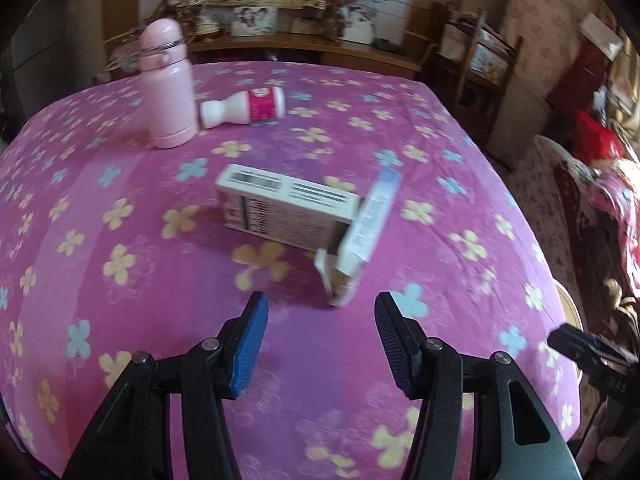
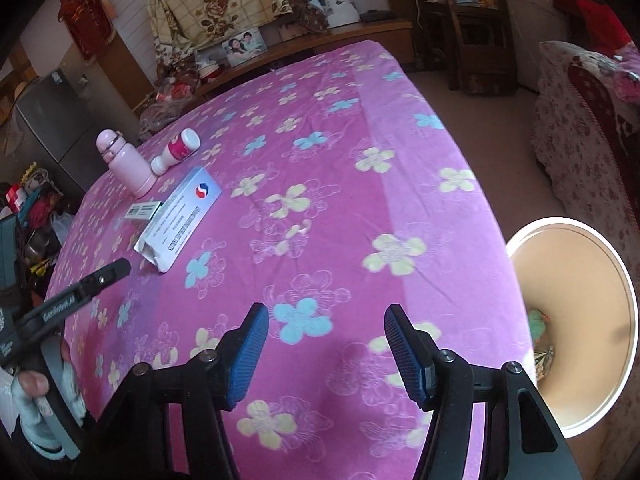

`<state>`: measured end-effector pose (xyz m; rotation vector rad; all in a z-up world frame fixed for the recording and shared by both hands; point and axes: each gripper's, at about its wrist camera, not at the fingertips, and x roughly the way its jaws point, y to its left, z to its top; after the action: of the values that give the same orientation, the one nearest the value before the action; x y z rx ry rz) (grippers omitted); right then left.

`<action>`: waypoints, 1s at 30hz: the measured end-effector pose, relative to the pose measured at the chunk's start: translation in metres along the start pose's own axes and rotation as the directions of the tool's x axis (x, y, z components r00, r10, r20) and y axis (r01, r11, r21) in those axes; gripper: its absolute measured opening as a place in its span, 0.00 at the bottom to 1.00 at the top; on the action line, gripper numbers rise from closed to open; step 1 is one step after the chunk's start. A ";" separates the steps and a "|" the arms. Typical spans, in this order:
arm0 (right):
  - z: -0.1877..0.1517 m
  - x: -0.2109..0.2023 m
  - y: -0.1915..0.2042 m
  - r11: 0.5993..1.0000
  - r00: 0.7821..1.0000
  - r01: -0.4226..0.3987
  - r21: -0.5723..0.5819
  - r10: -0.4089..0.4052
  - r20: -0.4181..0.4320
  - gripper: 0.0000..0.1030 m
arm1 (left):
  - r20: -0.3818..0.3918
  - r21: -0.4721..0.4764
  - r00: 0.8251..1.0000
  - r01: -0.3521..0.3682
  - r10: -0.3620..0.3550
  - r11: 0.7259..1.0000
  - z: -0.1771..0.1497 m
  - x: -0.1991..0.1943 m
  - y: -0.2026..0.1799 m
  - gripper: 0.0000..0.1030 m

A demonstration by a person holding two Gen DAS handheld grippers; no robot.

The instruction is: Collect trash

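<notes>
On the pink flowered tablecloth (image 1: 460, 152) a white barcode box (image 1: 280, 208) lies flat. A blue-and-white carton (image 1: 368, 220) leans against its right end. Behind them a pink flask (image 1: 168, 88) stands upright, and a small white-and-pink bottle (image 1: 244, 108) lies on its side. My left gripper (image 1: 322, 312) is open and empty, just short of the carton. My right gripper (image 2: 326, 316) is open and empty over bare cloth near the table's right edge. The right wrist view shows the carton (image 2: 180, 216), the box (image 2: 142, 210), the flask (image 2: 124, 164), the bottle (image 2: 178, 150) and the left gripper (image 2: 108, 272).
A round beige bin (image 2: 580, 280) with a white rim stands on the floor right of the table, some scraps at its bottom. A floral sofa (image 2: 580, 140) lies beyond it. A wooden shelf (image 1: 280, 42) with photos and a wooden chair (image 1: 480, 68) stand behind the table.
</notes>
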<state>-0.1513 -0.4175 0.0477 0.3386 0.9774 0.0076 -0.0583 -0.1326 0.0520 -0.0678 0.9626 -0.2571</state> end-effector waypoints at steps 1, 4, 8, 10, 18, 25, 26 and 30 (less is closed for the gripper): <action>0.000 0.002 0.003 1.000 1.000 -0.002 -0.006 0.002 -0.003 0.62 | 0.004 -0.009 1.000 -0.004 0.004 1.000 0.002 0.002 0.003 0.55; 0.002 0.007 0.009 1.000 1.000 -0.002 -0.022 0.001 -0.013 0.62 | 0.023 -0.034 1.000 -0.014 0.015 0.999 0.008 0.012 0.005 0.55; 0.003 0.010 0.008 1.000 1.000 0.004 -0.024 -0.005 -0.023 0.62 | 0.021 -0.033 0.999 0.040 -0.040 0.999 0.016 0.029 -0.010 0.55; 0.004 0.011 0.006 1.000 1.000 0.010 -0.020 -0.010 -0.023 0.62 | 0.025 -0.025 0.996 0.081 -0.081 0.996 0.018 0.033 -0.021 0.55; 0.009 0.015 -0.007 1.000 0.999 0.024 0.007 -0.024 -0.028 0.62 | -0.022 0.005 0.950 0.312 -0.312 0.950 0.018 0.043 -0.061 0.55; 0.015 0.022 -0.006 1.000 0.999 0.028 0.007 -0.028 -0.033 0.63 | -0.042 0.082 0.926 0.378 -0.375 0.922 0.016 0.028 -0.070 0.57; 0.016 0.022 -0.006 1.000 0.999 0.029 0.005 -0.028 -0.033 0.63 | -0.040 0.076 0.929 0.369 -0.367 0.926 0.017 0.025 -0.064 0.57; 0.019 0.026 0.001 1.000 0.999 0.020 -0.008 -0.020 -0.035 0.63 | -0.026 0.066 0.957 0.289 -0.288 0.955 0.019 0.017 -0.038 0.57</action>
<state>-0.1211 -0.4174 0.0365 0.3222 1.0156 -0.0005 -0.0403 -0.1746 0.0558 -0.1442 0.9581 -0.5613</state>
